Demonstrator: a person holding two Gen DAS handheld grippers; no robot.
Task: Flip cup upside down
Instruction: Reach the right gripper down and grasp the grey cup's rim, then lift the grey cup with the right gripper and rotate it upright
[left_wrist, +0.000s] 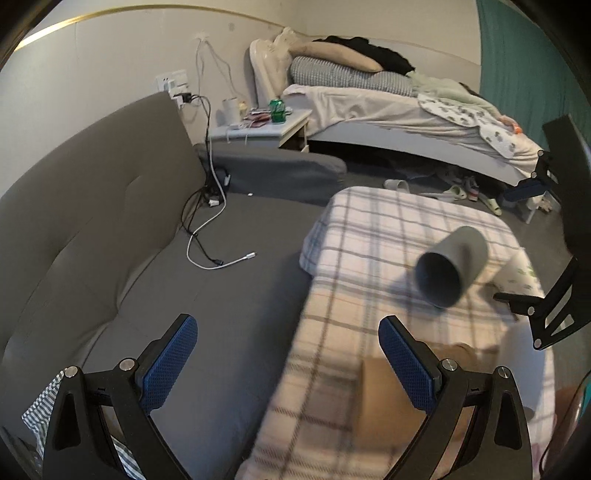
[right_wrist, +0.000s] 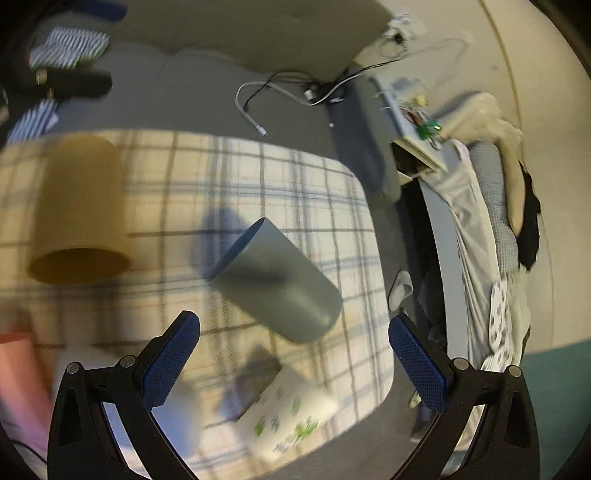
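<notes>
Lying sideways on the plaid cloth (right_wrist: 295, 177), the grey cup (right_wrist: 277, 280) might roll away; both grippers (left_wrist: 288, 365) (right_wrist: 293, 369) spread wide, empty.

A lived-in bedroom in a home. In the upper right of the left wrist view, an unmade bed (left_wrist: 399, 110) holds piled pillows (left_wrist: 343, 74) and rumpled blankets. Beside it, near the top centre, a white nightstand (left_wrist: 273, 129) carries a green can (left_wrist: 277, 110) and small clutter. A wall socket (left_wrist: 173, 83) at upper left feeds charger cables (left_wrist: 207, 236) trailing across a grey sofa (left_wrist: 110, 206). Slippers (left_wrist: 458, 192) lie on the floor below the bed. A plaid cushion (left_wrist: 369, 236) fills the lower right.
</notes>
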